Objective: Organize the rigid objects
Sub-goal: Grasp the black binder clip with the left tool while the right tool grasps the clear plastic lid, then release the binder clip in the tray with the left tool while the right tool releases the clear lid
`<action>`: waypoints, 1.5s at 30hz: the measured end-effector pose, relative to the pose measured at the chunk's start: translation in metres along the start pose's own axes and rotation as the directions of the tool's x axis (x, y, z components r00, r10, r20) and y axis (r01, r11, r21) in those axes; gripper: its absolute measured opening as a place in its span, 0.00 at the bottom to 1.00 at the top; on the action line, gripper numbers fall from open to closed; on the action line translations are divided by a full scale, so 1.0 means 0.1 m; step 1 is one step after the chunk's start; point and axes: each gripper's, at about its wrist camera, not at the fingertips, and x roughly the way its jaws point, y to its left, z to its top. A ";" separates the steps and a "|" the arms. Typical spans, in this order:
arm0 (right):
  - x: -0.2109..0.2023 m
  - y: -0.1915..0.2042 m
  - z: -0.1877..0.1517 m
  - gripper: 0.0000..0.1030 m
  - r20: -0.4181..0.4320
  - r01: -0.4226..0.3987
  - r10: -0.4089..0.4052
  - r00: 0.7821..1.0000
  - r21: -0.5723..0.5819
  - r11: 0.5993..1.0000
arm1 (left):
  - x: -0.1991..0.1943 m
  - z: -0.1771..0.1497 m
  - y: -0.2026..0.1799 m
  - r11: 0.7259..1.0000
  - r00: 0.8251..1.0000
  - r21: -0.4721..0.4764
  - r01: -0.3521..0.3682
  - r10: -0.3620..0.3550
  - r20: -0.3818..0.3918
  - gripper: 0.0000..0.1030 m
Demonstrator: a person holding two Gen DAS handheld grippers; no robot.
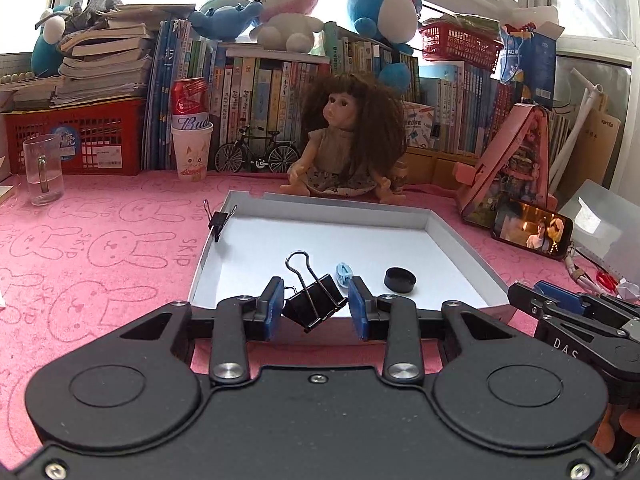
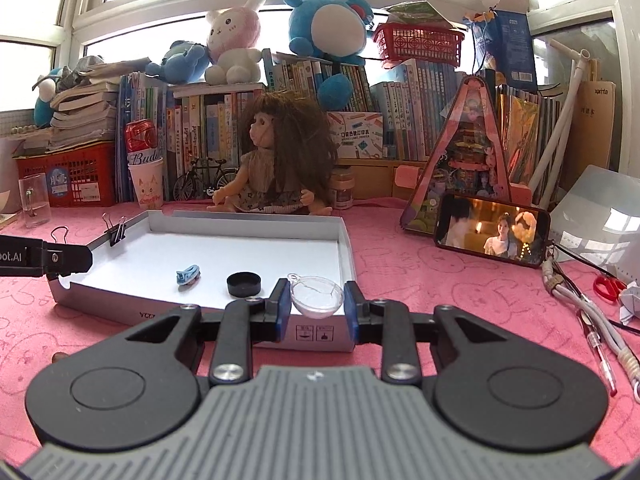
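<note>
A shallow white box lid (image 1: 320, 208) (image 2: 248, 216) lies on the pink cloth. In it are a black round cap (image 1: 400, 280) (image 2: 244, 283) and a small light-blue clip (image 1: 344, 274) (image 2: 188, 274). A small black binder clip (image 1: 218, 222) (image 2: 116, 232) sits on its left rim. My left gripper (image 1: 316, 306) is shut on a large black binder clip (image 1: 314, 300) over the lid's near edge. My right gripper (image 2: 317, 304) is shut on a clear plastic half-shell (image 2: 317, 295) over the lid's near right corner.
A doll (image 1: 348, 144) sits behind the lid. A phone (image 2: 492, 230) playing video leans at the right, with scissors (image 2: 608, 286), a pen (image 2: 600, 356) and cords near it. A glass mug (image 1: 42, 170), paper cup with can (image 1: 192, 148) and books stand at the back.
</note>
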 end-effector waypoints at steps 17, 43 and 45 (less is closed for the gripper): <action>0.58 -0.02 0.18 0.32 -0.079 -0.032 0.034 0.996 0.021 0.999 | 0.75 0.28 0.06 0.999 0.997 -0.032 -0.009 0.006 -0.080 0.32; 1.13 0.10 0.20 0.32 -0.253 -0.071 0.079 0.964 0.042 0.997 | 1.33 0.23 0.08 0.999 0.984 -0.021 -0.038 0.034 -0.173 0.32; 1.13 0.11 0.20 0.32 -0.254 -0.071 0.079 0.964 0.040 0.997 | 1.34 0.22 0.07 0.999 0.984 -0.017 -0.037 0.033 -0.178 0.32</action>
